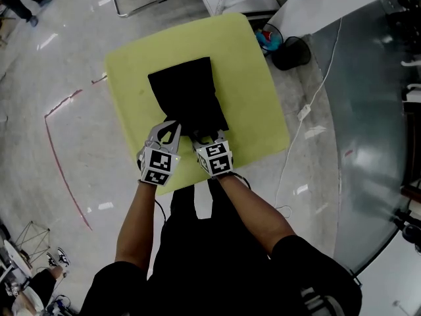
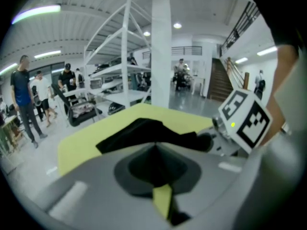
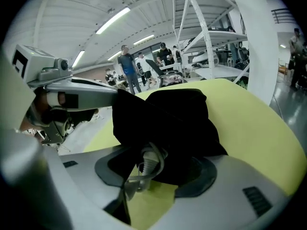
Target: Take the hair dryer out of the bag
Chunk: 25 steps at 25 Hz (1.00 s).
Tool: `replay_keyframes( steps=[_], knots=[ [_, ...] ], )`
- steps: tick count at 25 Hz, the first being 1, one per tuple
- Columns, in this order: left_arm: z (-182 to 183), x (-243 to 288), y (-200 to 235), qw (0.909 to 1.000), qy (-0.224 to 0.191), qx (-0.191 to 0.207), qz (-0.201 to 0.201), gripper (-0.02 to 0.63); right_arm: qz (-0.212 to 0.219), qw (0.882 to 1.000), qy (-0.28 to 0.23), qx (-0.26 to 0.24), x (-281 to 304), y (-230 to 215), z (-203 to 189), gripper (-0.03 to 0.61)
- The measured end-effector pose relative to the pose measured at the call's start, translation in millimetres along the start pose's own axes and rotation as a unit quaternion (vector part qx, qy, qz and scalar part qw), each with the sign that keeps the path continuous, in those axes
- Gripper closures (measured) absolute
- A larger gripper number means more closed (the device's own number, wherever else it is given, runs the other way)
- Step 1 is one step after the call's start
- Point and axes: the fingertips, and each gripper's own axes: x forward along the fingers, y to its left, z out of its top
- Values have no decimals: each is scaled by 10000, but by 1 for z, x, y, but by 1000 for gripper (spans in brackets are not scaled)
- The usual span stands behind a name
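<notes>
Across the floor at far left, a red tape line [image 1: 58, 151] bends past the yellow-green table [image 1: 260, 104]. Next comes our left gripper [image 1: 170, 130], its tips at the near left corner of the black bag [image 1: 186, 97]. From the left gripper view we see its jaws drawn together to a point, with only a sliver of table showing beneath them. We cannot tell whether any fabric is pinched there. The bag lies flat in the middle of the table, its near end toward us. Just right of the left gripper, almost touching it, our right gripper [image 1: 209, 137] sits at the bag's near edge. Its own view shows the jaws closed down on a grey cord [image 3: 147, 166], whose ribbed sleeve and loop come out from under the black fabric draped over both pads. Of the hair dryer we see only that cord; the rest is hidden under the bag. Further right, a white cable [image 1: 320, 87] trails over the floor.
</notes>
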Motion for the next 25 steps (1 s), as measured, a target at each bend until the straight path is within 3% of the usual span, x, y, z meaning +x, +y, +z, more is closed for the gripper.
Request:
replay_keyframes(
  steps=[17,25],
  knots=[
    [-12,-8,21,9997,-128,-196,16,603,-738,9959,523,78,30,-7,10,333],
    [-10,-14,5,9993,-263,-80,-236,603,-740,9928,920,215,41,-8,1,320]
  ],
)
